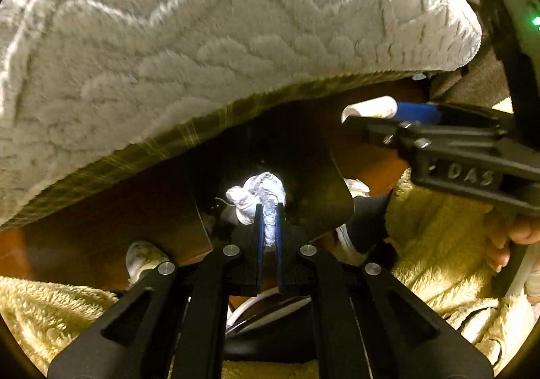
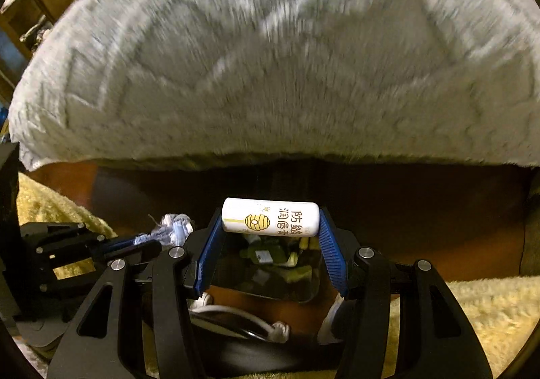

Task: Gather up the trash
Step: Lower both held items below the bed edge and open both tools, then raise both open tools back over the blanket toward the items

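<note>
My left gripper (image 1: 269, 210) is shut on a crumpled white tissue (image 1: 260, 191) and holds it over a black trash bag (image 1: 303, 176). My right gripper (image 2: 270, 220) is shut on a white lip-balm tube (image 2: 270, 217) with a yellow beehive print, held by its two ends above the open bag (image 2: 266, 277), which has green and white scraps inside. The tube (image 1: 368, 107) and right gripper (image 1: 388, 122) show at the right of the left wrist view. The left gripper (image 2: 148, 242) with the tissue (image 2: 172, 225) shows at the left of the right wrist view.
A thick grey plush blanket (image 1: 219, 41) fills the upper half of both views (image 2: 287, 58), overhanging a brown wooden floor (image 1: 101, 220). Yellow fleece clothing (image 1: 438, 237) of the person lies at both sides. White shoes (image 1: 143, 255) stand beside the bag.
</note>
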A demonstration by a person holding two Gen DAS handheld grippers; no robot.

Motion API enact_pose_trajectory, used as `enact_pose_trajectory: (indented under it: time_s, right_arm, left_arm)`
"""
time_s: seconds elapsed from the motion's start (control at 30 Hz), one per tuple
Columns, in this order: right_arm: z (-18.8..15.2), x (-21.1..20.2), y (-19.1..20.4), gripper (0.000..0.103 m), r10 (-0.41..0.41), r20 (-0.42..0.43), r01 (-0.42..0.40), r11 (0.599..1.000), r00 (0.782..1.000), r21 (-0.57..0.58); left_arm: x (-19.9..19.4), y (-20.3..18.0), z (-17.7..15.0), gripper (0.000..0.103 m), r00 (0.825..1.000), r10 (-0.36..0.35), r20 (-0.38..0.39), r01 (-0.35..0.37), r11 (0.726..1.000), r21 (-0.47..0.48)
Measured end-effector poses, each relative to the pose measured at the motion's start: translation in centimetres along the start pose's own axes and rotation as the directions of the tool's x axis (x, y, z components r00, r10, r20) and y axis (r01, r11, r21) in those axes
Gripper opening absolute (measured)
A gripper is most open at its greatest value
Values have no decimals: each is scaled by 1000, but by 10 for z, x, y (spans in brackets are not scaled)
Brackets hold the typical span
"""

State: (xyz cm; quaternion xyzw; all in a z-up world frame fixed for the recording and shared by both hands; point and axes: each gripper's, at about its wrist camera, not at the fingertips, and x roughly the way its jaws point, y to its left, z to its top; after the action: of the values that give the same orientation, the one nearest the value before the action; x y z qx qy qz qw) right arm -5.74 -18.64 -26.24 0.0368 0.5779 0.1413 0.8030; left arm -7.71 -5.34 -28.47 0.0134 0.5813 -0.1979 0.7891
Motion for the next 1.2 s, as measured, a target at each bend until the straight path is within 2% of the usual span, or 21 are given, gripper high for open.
enact_pose_trajectory:
  time_s: [0.17, 0.43, 0.5, 0.53, 0.57, 0.67, 0.8, 0.97, 1.03, 1.1, 1.2]
  right_arm:
    - [1, 10, 2, 55, 17, -27, -17, 1000, 999, 9]
    - [-1, 19, 3, 56, 31, -30, -31, 999, 999, 20]
    - [0, 17, 0, 56, 37, -29, -36, 999, 999, 35]
    - [2, 15, -4, 56, 39, -27, -38, 998, 999, 41]
    - [2, 13, -5, 61, 40, -22, -39, 998, 999, 46]
    - [4, 7, -12, 74, 40, -3, -40, 997, 999, 61]
    - [7, 0, -20, 81, 39, 21, -41, 995, 999, 91]
    - [13, -24, -30, 91, 37, 63, -45, 992, 997, 122]
    - [17, -36, -29, 92, 40, 90, -51, 991, 995, 120]
    - [21, -54, -31, 94, 39, 135, -57, 990, 990, 129]
    - [26, -82, -30, 98, 36, 218, -69, 987, 975, 144]
  left_arm:
    - [12, 6, -1, 4, 999, -37, -32, 36, 999, -29]
    - [4, 11, 2, 6, 997, -70, -14, 70, 997, -35]
    - [-2, 15, 3, 12, 997, -73, -11, 73, 997, -36]
    - [-3, 16, 3, 19, 997, -75, -9, 74, 996, -38]
    - [-5, 17, 4, 28, 997, -76, -7, 75, 996, -42]
    - [-11, 17, 6, 41, 997, -82, 3, 82, 995, -59]
    - [-19, 24, 7, 53, 997, -79, 25, 81, 994, -74]
    - [-42, 29, 9, 77, 996, -41, 81, 48, 996, -78]
    - [-53, 26, 12, 84, 994, -13, 112, 22, 996, -82]
    - [-69, 27, 15, 89, 988, 16, 152, -2, 996, -89]
    - [-88, 26, 18, 90, 977, 39, 212, -22, 996, -85]
